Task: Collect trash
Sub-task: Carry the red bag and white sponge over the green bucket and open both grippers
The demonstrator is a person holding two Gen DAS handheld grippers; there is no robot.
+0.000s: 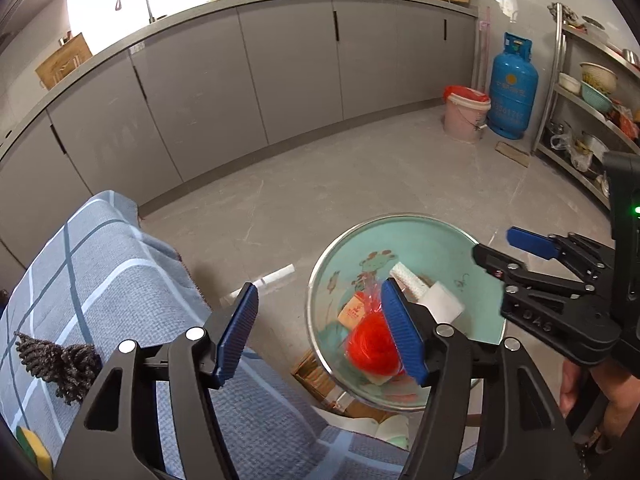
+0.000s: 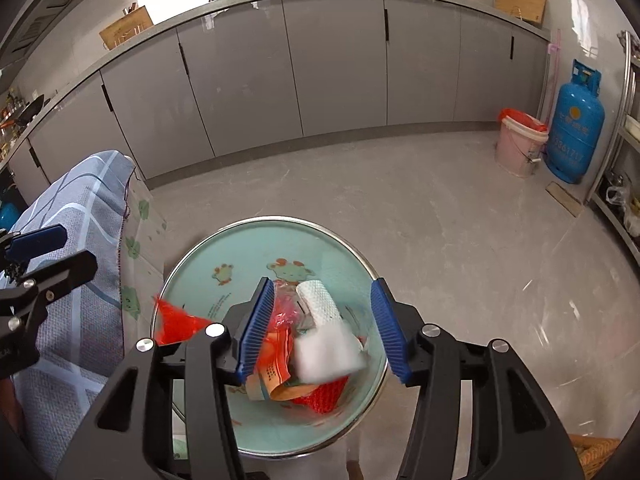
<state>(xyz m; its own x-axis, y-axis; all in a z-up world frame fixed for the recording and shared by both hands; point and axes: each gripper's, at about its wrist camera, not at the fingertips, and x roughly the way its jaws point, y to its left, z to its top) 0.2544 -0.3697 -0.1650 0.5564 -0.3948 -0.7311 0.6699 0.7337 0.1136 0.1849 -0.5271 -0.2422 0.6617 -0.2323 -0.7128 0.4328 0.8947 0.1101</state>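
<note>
Both grippers are spread wide and hold nothing. The trash sits piled in a teal basin (image 2: 224,256) with a metal rim and cartoon print: white foam piece (image 2: 326,350), white mesh wrap (image 2: 318,300), red net bag (image 2: 320,398), orange wrapper (image 2: 276,376), clear red plastic film (image 2: 284,304). A red scrap (image 2: 176,320) hangs at the basin's left rim. The right gripper (image 2: 322,330) hovers directly above the basin, the pile between and below its pads, so a straight drop reaches it. The foam-and-mesh piece's long axis runs roughly along the fingers, away from the camera. The left gripper (image 1: 320,332) is left of the basin, over the gap between it and the grey checked cloth (image 1: 80,280); only its right pad overlaps the basin. Judgement: the right is nearer to the trash. A pink bucket (image 2: 518,148) with red liner stands well apart by the blue gas cylinder (image 2: 574,136), likely the bin. A white stick-like piece (image 1: 272,278) lies on the floor (image 2: 400,208), possibly trash too.
</note>
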